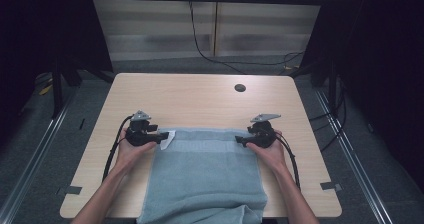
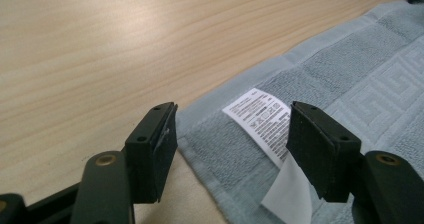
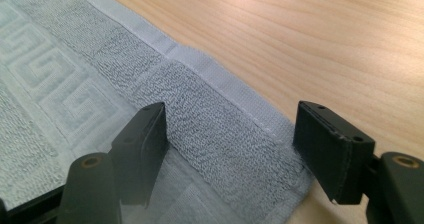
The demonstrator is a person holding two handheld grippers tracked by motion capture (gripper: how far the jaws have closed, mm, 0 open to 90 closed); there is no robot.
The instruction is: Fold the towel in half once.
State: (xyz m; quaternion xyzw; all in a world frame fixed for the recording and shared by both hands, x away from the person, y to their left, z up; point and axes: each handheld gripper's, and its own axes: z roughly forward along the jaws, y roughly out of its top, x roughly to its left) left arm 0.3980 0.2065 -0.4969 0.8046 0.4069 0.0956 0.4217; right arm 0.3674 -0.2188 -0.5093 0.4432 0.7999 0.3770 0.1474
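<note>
I held both pairs of fingers open over one blue-grey towel's [image 1: 205, 171] far corners; one white care label [image 2: 260, 119], print unreadable, lay between the left gripper's [image 1: 162, 138] fingers, the right gripper [image 1: 239, 141] opposite.

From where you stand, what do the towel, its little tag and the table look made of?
Towel: likely cotton terry, matte grey-blue, looped pile with a woven key-pattern band. Tag: thin white printed fabric or paper-like synthetic, hard to tell. Table: pale wood-grain, probably smooth laminate with a slight sheen.

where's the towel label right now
In the high view the white label sits at the towel's far left corner, beside the left gripper; its open jaws straddle it.
</note>
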